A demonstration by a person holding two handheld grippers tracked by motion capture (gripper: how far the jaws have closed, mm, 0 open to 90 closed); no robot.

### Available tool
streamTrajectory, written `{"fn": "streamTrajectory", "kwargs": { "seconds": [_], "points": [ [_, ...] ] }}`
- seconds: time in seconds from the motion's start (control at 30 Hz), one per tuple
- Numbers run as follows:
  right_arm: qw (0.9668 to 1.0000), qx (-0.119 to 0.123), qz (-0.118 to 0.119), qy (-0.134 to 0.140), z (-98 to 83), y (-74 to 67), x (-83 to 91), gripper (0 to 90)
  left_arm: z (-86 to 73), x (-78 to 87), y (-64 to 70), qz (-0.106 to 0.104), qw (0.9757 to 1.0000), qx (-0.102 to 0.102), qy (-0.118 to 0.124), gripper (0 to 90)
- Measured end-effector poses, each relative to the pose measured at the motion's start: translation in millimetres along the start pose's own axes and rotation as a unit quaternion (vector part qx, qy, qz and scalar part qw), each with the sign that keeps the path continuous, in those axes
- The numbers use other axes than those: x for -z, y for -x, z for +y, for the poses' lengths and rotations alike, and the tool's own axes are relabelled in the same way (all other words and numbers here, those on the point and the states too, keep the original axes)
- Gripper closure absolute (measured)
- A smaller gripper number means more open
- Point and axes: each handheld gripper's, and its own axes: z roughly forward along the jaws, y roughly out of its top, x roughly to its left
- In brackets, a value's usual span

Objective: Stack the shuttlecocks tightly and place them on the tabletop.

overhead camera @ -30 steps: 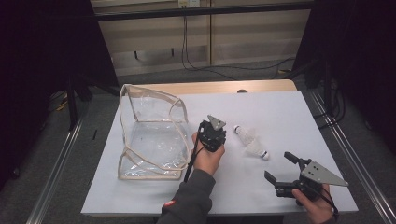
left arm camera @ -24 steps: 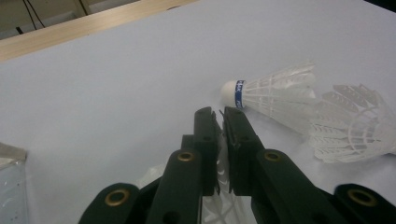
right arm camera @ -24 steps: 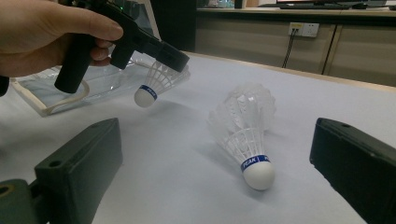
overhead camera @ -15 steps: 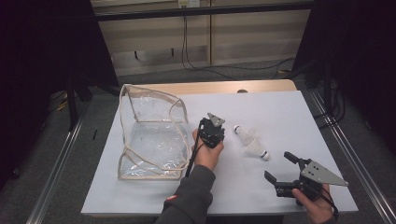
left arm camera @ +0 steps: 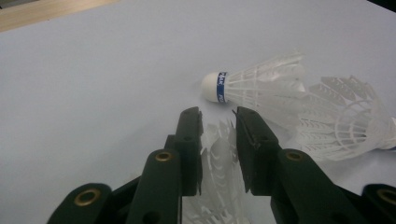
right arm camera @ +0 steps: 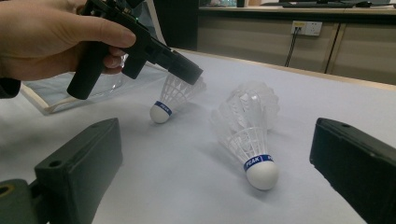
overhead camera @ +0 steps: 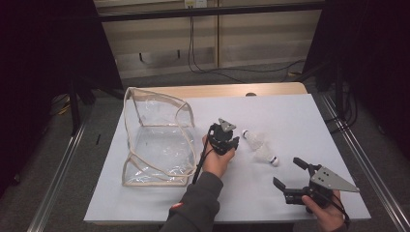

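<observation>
A person's hand holds my left gripper (overhead camera: 231, 143) at the middle of the white table (overhead camera: 290, 116). Its jaws (left arm camera: 218, 116) have just been opening a little, and both pads still touch the feather skirt of a white shuttlecock (left arm camera: 219, 158) between them. That shuttlecock (right arm camera: 173, 95) stands tilted with its cork on the table under the left gripper (right arm camera: 189, 74). Two more shuttlecocks (overhead camera: 251, 137) (overhead camera: 265, 153) lie just to its right. My right gripper (overhead camera: 288, 172) stands wide open near the front right edge with nothing in it, facing the nearer shuttlecock (right arm camera: 247, 135).
A clear plastic bag with a beige rim (overhead camera: 154, 140) stands open on the left half of the table, next to the left hand. A wooden strip (overhead camera: 217, 91) runs along the table's far edge. Metal rails (overhead camera: 367, 159) flank the table.
</observation>
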Motion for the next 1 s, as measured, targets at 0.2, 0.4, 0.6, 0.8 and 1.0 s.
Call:
{"fn": "streamTrajectory", "kwargs": {
  "seconds": [0.2,0.4,0.6,0.8,1.0],
  "points": [
    [1.0,-0.001,0.001,-0.001,0.0,0.0,0.0,1.7,1.0,2.6,4.5,-0.01,0.9999,-0.011,0.005,68.3],
    [1.0,0.0,0.001,-0.001,0.1,-0.2,-0.3,1.7,2.2,2.5,8.9,-0.022,0.9997,-0.009,0.007,65.7],
    [1.0,0.001,0.001,0.0,0.2,0.0,0.0,1.7,2.5,0.3,6.5,-0.02,0.9997,0.001,0.014,60.4],
    [1.0,0.0,0.003,-0.003,-0.1,0.0,-0.6,1.7,2.3,-5.0,4.0,-0.024,0.9996,0.007,0.013,58.1],
    [1.0,0.001,0.004,-0.002,-0.1,-0.1,-0.8,1.7,2.6,-8.3,4.3,-0.026,0.9995,0.015,0.009,50.5]
  ]
}}
